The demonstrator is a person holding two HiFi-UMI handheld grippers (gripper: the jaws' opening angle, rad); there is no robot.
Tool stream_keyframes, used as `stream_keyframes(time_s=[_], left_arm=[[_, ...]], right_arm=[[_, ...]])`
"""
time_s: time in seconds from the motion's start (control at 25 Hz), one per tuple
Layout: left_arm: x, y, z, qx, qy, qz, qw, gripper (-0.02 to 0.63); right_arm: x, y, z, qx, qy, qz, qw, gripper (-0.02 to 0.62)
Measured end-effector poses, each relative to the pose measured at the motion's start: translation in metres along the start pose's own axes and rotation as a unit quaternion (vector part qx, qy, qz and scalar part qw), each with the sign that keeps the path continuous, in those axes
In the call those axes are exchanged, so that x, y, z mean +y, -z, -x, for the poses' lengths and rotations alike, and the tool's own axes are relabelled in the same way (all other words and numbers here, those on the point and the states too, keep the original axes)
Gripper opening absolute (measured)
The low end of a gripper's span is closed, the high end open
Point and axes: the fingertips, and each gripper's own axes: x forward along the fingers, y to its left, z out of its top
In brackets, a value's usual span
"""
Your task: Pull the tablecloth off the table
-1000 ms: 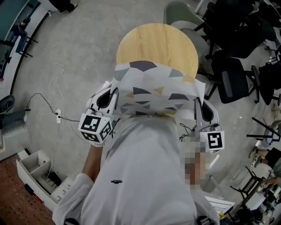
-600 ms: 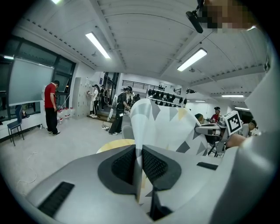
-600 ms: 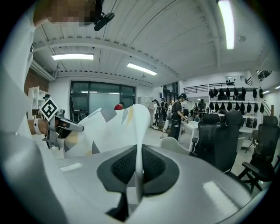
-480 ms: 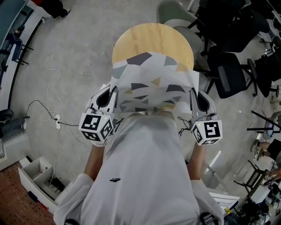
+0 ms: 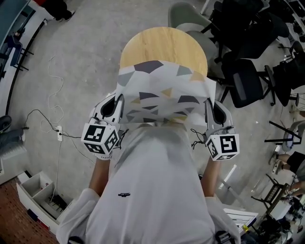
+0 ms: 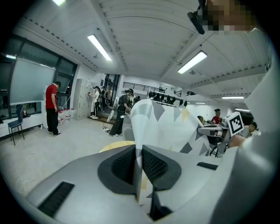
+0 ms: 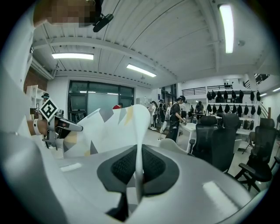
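Note:
The white tablecloth [image 5: 162, 93] with grey and yellow triangles is stretched between my two grippers, and its far part still lies on the round wooden table [image 5: 162, 43]. At the cloth's left corner my left gripper [image 5: 120, 99] is shut on it. My right gripper [image 5: 208, 103] is shut on the right corner. In the left gripper view the cloth [image 6: 164, 122] runs up from between the closed pads [image 6: 151, 165]. The right gripper view shows the same: a fold of cloth [image 7: 114, 127] pinched between the pads [image 7: 151, 165]. The person's white shirt hides the near edge.
Black office chairs [image 5: 248, 86] crowd the right side, and a grey chair [image 5: 190, 14] stands beyond the table. Cables [image 5: 52, 119] trail over the floor at left. A white box [image 5: 38, 188] sits at lower left. People stand far off in both gripper views.
The cloth now hangs flatter and tauter between the grippers than a second ago. The right gripper has shifted slightly inward; the left has hardly moved.

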Motion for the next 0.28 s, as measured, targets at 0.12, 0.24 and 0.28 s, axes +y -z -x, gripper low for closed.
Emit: stream_keyframes(time_s=[0.12, 0.24, 0.28], left_arm=[[0.0036, -0.0029, 0.0004, 0.0, 0.0, 0.0, 1.0, 0.029], [0.0005, -0.0082, -0.0054, -0.002, 0.004, -0.003, 1.0, 0.029], [-0.0013, -0.0096, -0.0074, -0.003, 0.005, -0.004, 1.0, 0.029]], right_arm=[[0.0029, -0.004, 0.0015, -0.001, 0.002, 0.003, 1.0, 0.023], [-0.002, -0.0078, 0.0065, -0.004, 0.006, 0.004, 1.0, 0.023], [-0.0041, -0.0086, 0.0085, -0.005, 0.008, 0.004, 1.0, 0.023]])
